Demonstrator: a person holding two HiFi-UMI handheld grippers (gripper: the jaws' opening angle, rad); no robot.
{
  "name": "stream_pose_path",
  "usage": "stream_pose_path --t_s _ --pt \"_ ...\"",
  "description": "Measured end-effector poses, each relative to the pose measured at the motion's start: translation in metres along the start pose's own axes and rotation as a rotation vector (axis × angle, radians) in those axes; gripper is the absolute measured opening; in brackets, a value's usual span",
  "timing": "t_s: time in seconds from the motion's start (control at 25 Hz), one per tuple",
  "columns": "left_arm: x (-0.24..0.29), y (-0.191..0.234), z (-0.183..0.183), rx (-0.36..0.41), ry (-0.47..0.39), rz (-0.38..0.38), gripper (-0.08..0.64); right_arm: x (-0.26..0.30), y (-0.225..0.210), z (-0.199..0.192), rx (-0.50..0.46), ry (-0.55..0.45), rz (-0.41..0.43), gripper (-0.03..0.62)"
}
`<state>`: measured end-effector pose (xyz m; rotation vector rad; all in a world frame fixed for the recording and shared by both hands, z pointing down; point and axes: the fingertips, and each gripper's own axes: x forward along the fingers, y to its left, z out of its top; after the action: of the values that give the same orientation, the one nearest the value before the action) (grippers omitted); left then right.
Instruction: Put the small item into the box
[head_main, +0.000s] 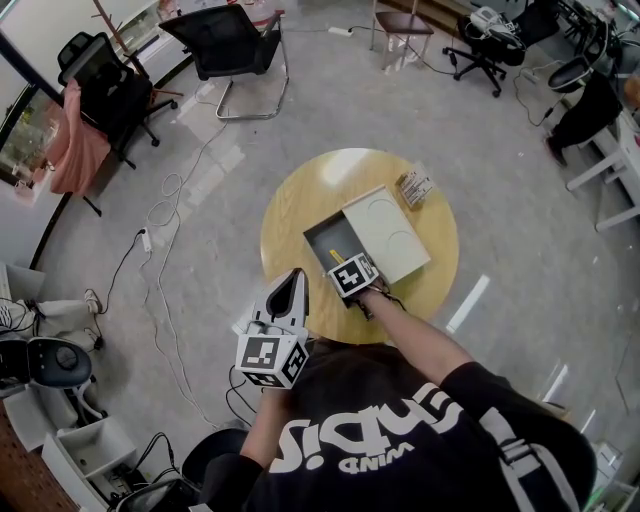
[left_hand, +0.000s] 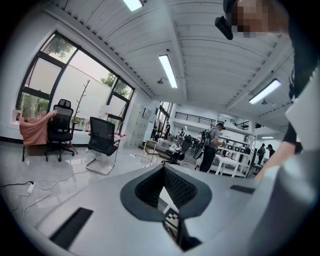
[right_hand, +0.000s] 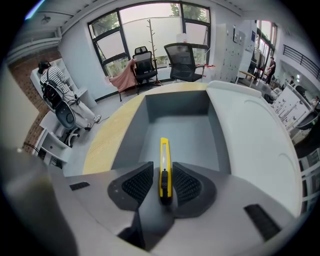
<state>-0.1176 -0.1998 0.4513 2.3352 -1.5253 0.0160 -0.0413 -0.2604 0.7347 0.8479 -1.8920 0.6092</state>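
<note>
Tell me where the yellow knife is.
In the right gripper view, the knife sits at centre between the right gripper's parted jaws, reaching into the open grey box on the round table.

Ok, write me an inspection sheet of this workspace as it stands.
Surface: round wooden table.
Job's things: grey box, open, with its lid slid aside. The yellow knife reaches over the box's inside.
Clutter: small packet near the table's far edge.
Grippers: right gripper open, knife between its fingers, pads not pressing on it. Left gripper shut, empty, held off the table's near edge.
Cables: white cables and a power strip on the floor left of the table.
Surroundings: office chairs, one with a pink cloth draped over it; a person stands far off.
</note>
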Motion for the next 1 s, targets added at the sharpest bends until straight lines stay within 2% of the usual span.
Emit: stream_pose_path --t_s 0.12,0.32,0.4,0.56,0.72,1.0 --pt "0.001 -0.001 0.000 0.000 -0.003 -0.002 0.008 -0.007 -0.001 0.001 0.026 -0.021 -0.007 0.109" --pt "0.001 -0.004 -0.002 -0.007 -0.007 -0.008 0.008 -0.031 0.000 0.015 0.050 -0.133 0.004 0.103" --pt "0.002 -0.005 -0.001 -0.010 -0.008 -0.012 0.008 -0.045 0.002 0.023 0.069 -0.181 0.025 0.077" --pt "0.005 -0.008 -0.001 -0.010 -0.012 -0.020 0.008 -0.079 -0.003 0.037 0.068 -0.299 0.049 0.027" --pt "0.005 -0.010 -0.001 -0.006 -0.011 -0.027 0.008 -0.125 -0.005 0.046 0.069 -0.418 0.075 0.020" --pt "0.003 -0.018 -0.001 0.000 -0.001 -0.049 0.008 -0.198 -0.012 0.047 0.043 -0.609 0.037 0.015"
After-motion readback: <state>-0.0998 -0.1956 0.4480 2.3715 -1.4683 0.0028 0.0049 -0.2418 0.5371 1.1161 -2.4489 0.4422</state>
